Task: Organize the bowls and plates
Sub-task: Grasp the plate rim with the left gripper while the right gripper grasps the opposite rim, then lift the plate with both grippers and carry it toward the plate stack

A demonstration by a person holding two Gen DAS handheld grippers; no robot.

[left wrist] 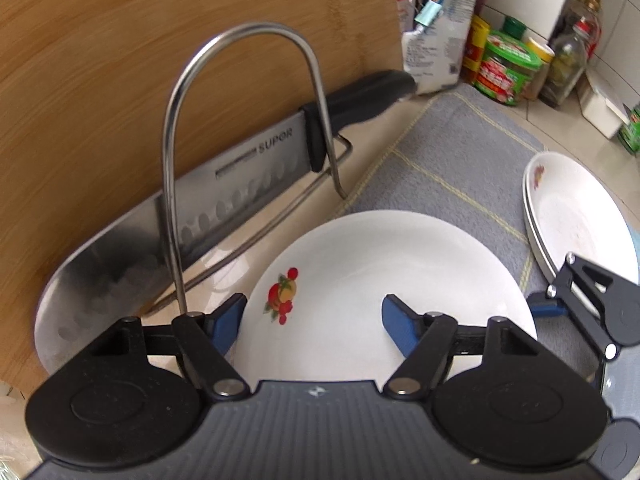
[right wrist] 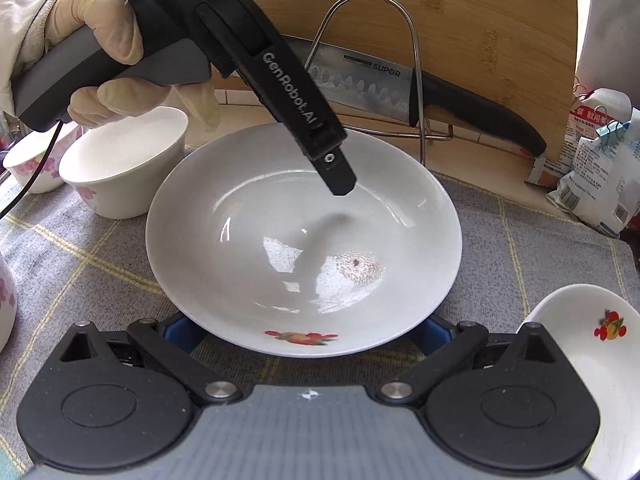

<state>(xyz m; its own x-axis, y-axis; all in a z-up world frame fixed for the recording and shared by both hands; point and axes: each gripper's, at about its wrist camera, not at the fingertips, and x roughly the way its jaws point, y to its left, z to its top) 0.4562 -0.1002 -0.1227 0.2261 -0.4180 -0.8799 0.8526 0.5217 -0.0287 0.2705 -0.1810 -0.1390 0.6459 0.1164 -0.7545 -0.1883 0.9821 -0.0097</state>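
A white plate with a fruit print [left wrist: 380,288] lies on the grey mat; it fills the middle of the right wrist view [right wrist: 280,248]. My left gripper [left wrist: 314,320] hovers open over its inside, seen from the side in the right wrist view [right wrist: 340,184]. My right gripper [right wrist: 308,334] is open, its blue fingers [right wrist: 182,332] straddling the plate's near rim; it also shows in the left wrist view [left wrist: 576,292]. A second fruit-print plate [left wrist: 576,216] sits to the right, also in the right wrist view [right wrist: 600,360]. A white floral bowl [right wrist: 124,160] stands at left.
A wire rack [left wrist: 240,140] holds a Supor cleaver [left wrist: 208,204] against an upright wooden cutting board [left wrist: 120,80]. Jars and bags [left wrist: 508,68] crowd the back right. Another floral bowl [right wrist: 28,168] stands at far left. The grey checked mat [right wrist: 520,260] covers the counter.
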